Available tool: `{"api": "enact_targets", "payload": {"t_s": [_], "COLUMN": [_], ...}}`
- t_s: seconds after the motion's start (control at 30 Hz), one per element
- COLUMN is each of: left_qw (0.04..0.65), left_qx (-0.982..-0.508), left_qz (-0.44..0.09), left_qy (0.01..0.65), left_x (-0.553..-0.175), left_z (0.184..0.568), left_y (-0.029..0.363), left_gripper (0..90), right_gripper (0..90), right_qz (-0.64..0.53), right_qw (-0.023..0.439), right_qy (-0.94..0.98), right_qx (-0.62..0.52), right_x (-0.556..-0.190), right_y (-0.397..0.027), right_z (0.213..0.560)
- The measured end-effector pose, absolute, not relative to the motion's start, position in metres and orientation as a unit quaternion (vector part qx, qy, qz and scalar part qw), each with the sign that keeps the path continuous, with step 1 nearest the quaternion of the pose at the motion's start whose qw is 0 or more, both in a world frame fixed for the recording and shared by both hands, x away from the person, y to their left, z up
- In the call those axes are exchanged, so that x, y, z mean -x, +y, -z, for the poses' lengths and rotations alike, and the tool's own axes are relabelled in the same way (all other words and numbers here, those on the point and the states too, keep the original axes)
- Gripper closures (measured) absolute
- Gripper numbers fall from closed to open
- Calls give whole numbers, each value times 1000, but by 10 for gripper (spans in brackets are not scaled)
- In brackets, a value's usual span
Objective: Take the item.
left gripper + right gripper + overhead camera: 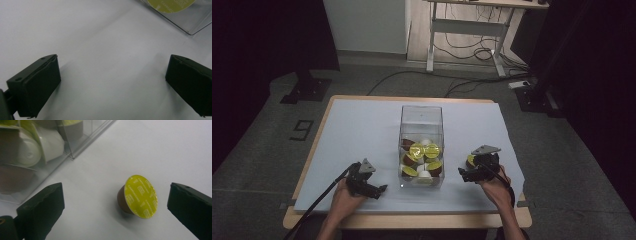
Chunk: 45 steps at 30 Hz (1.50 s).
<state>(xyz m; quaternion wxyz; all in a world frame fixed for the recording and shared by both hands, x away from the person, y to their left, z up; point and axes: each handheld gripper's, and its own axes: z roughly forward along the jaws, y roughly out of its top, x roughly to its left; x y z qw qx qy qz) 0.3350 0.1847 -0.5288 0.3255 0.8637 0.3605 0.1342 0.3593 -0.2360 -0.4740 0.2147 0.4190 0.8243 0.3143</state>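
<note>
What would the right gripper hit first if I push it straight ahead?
Likely the capsule, lying on its side on the table between the open jaws of the right gripper. Depth is unclear, so the jaws may pass either side of it.

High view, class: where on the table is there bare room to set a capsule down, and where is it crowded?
Bare: the white sheet left of and behind the clear box. Crowded: inside the box, and by the right gripper, where a capsule lies.

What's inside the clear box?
The clear box holds coffee pods: brown and white cups, yellow-green lids. Those at the bottom are partly covered by others, so no exact count.
</note>
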Motion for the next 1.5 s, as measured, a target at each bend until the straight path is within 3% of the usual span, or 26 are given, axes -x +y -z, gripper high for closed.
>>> {"api": "enact_targets", "payload": {"t_s": [0.73, 1.5], "left_qw": [325, 326], "left_qx": [-864, -863], "left_qz": [-134, -135], "left_qy": [360, 361], "left_x": [-335, -335], "left_z": [529, 529], "left_y": [185, 184], "left_gripper": [0, 0], "right_gripper": [0, 0], "right_qz": [-348, -309], "right_qw": [227, 192], "right_qy": [803, 818], "right_qx": [-428, -446], "right_x": [-327, -323], "right_y": [-247, -260], "right_z": [474, 507]}}
